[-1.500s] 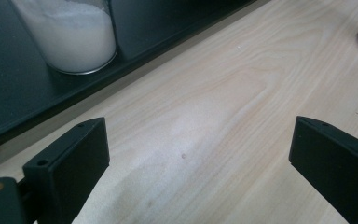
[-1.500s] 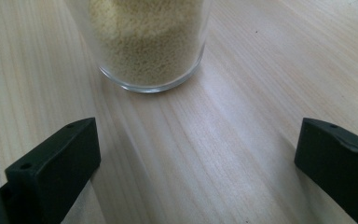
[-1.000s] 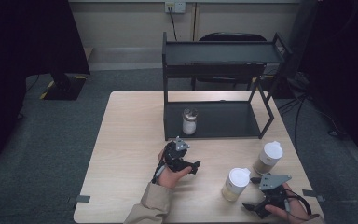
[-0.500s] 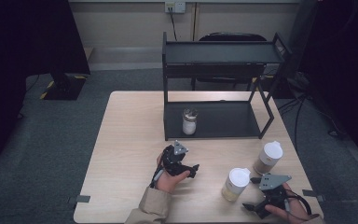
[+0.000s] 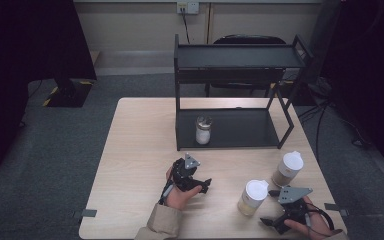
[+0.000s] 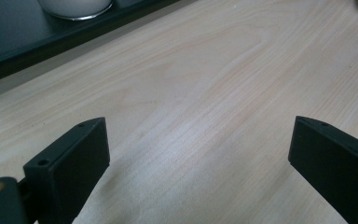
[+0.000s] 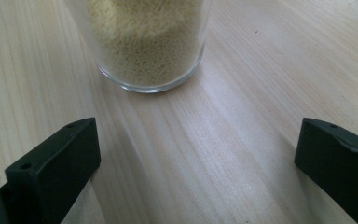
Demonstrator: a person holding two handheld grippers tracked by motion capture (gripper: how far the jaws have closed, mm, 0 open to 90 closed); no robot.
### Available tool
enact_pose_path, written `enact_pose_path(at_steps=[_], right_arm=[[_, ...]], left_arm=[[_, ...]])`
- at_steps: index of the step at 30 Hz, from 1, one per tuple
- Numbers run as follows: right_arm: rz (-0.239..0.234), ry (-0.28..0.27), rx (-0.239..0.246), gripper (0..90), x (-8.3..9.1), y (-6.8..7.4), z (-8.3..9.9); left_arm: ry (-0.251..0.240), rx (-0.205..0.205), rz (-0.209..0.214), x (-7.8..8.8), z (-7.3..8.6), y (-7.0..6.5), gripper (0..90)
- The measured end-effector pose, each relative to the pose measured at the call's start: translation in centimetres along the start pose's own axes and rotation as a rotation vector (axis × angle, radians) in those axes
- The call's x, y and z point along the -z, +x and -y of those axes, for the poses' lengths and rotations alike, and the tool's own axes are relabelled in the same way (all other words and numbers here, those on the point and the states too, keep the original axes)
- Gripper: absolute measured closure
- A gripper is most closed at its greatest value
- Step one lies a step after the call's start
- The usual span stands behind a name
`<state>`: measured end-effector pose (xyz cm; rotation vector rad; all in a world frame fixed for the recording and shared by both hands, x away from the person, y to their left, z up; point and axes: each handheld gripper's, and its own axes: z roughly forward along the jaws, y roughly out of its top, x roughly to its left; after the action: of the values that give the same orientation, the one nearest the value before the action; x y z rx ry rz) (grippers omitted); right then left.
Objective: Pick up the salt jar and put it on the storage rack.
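My left gripper (image 5: 203,183) hovers low over the middle of the wooden table (image 5: 135,150), in front of the black shelf rack (image 5: 230,55). Its jaws stand open over bare wood (image 6: 198,140). A small jar with white contents (image 5: 203,130) stands on the rack's bottom shelf, and its base (image 6: 74,4) shows in the left gripper view. My right gripper (image 5: 271,207) rests near the front right corner, open (image 7: 198,144). It faces a white-lidded jar of yellowish grains (image 5: 252,197) (image 7: 151,42) just ahead of its jaws, not touching.
A second white-lidded jar (image 5: 286,169) stands farther back on the right. The rack's right legs (image 5: 286,125) slant down to the table. A dark chair (image 5: 245,40) stands behind the rack. The left half of the table is bare wood.
My left gripper has drifted slightly toward the near edge of the table. The right gripper and the jars have kept still.
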<state>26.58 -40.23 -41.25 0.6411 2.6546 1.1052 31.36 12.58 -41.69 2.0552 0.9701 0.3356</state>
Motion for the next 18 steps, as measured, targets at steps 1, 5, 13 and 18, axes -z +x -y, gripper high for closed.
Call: enact_pose_path(at_steps=[1, 5, 13, 18], right_arm=[[0.0, 0.0, 0.0, 0.0, 0.0, 0.01, 0.0], [0.0, 0.0, 0.0, 0.0, 0.0, 0.01, 0.0], [0.0, 0.0, 0.0, 0.0, 0.0, 0.01, 0.0], [0.0, 0.0, 0.0, 0.0, 0.0, 0.01, 0.0]], left_arm=[[-0.002, 0.003, 0.0, 0.02, 0.11, -0.03, 4.8], [0.001, 0.0, -0.001, 0.19, 0.26, -0.1, 4.8], [0.001, 0.001, -0.004, 0.7, 0.65, -0.14, 4.8], [0.012, 0.0, -0.004, 0.92, 0.88, -0.16, 4.7]])
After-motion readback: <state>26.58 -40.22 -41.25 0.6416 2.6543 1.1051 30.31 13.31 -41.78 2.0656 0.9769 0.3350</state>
